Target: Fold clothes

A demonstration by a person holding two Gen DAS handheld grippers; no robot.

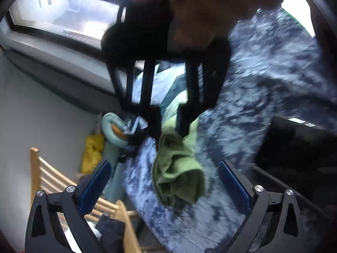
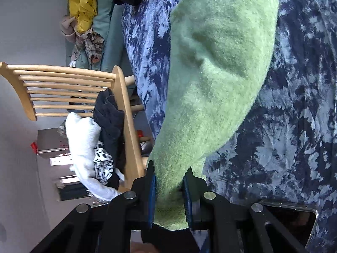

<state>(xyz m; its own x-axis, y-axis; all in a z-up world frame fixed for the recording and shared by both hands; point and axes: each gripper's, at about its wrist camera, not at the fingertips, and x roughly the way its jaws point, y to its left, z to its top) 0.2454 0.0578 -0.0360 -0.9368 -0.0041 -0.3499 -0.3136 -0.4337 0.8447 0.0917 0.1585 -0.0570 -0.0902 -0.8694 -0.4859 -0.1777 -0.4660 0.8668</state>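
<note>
Green garment [image 2: 212, 80]: clamped between the blue pads of the right tool [image 2: 169, 194], hanging from it over the blue-patterned bed [image 2: 294, 105]. Left tool [image 1: 164, 185]: jaws apart, empty, garment at its 12 o'clock. Wooden chair [image 2: 126, 113] with piled clothes [image 2: 99, 143] beside the bed; window [image 1: 63, 14] beyond.

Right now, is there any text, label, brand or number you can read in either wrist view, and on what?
None readable.
Dark box: pale label marks on its top edge, too blurred to read.
Green garment: no tag or print showing.
Patterned blue bedspread: pattern only, no lettering.
</note>
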